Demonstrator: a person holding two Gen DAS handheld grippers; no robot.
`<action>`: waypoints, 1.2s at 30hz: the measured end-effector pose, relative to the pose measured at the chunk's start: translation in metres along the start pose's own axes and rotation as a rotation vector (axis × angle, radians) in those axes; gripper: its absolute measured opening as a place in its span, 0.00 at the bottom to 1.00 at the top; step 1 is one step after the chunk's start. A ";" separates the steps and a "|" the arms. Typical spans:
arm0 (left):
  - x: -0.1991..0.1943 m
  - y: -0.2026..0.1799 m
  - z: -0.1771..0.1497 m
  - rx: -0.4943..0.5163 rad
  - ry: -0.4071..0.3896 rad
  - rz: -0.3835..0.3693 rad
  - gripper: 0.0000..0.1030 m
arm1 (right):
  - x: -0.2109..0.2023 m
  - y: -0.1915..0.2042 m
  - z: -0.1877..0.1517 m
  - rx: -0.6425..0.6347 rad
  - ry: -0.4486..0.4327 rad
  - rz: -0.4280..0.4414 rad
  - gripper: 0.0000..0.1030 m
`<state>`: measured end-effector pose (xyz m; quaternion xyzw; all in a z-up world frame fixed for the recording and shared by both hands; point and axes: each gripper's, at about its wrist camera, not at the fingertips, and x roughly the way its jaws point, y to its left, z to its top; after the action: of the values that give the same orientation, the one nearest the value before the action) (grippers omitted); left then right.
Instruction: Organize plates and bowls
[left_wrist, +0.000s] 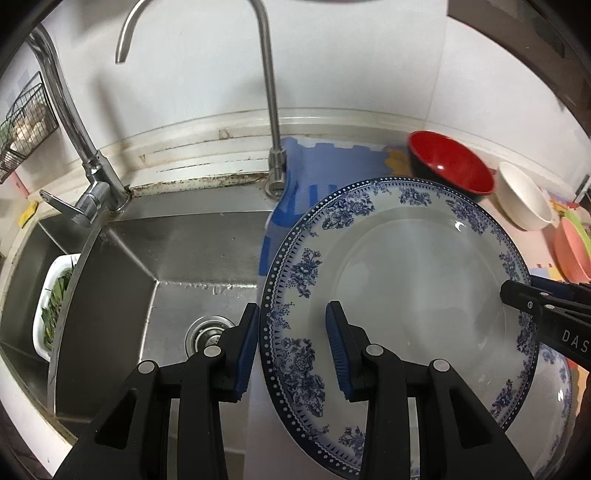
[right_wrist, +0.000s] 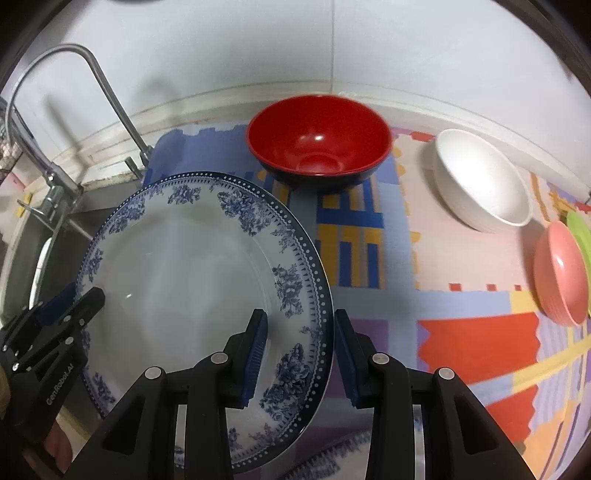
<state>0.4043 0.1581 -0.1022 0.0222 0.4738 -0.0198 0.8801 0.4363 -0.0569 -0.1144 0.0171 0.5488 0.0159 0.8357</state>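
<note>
Blue-and-white floral plate (left_wrist: 402, 280) is held tilted between sink (left_wrist: 155, 258) and patterned mat (right_wrist: 461, 258). Left gripper (left_wrist: 291, 347) straddles its left rim, right gripper (right_wrist: 301, 349) its right rim; both jaws stand apart, pads (left_wrist: 246, 350) not visibly pressing. Red bowl (right_wrist: 319, 147), white bowl (right_wrist: 480, 188) and pink bowl (right_wrist: 561, 273) sit on the mat beyond.

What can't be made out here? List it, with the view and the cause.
- Second blue-and-white floral plate: right wrist view, mostly hidden under the lifted blue-and-white floral plate.
- Green dish: right wrist view, cut by the edge behind the pink bowl.
- White basket of greens: left wrist view, hidden behind the steel sink's wall.
</note>
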 end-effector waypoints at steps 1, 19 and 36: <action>-0.004 -0.003 -0.002 0.004 -0.004 -0.003 0.35 | -0.003 0.000 -0.001 0.004 -0.005 -0.003 0.36; -0.077 -0.062 -0.045 0.060 -0.076 -0.037 0.35 | -0.080 -0.050 -0.064 0.075 -0.080 -0.049 0.36; -0.116 -0.128 -0.091 0.072 -0.079 -0.032 0.35 | -0.120 -0.111 -0.117 0.080 -0.095 -0.052 0.36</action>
<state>0.2579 0.0371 -0.0581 0.0452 0.4380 -0.0518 0.8963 0.2818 -0.1719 -0.0562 0.0369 0.5089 -0.0282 0.8596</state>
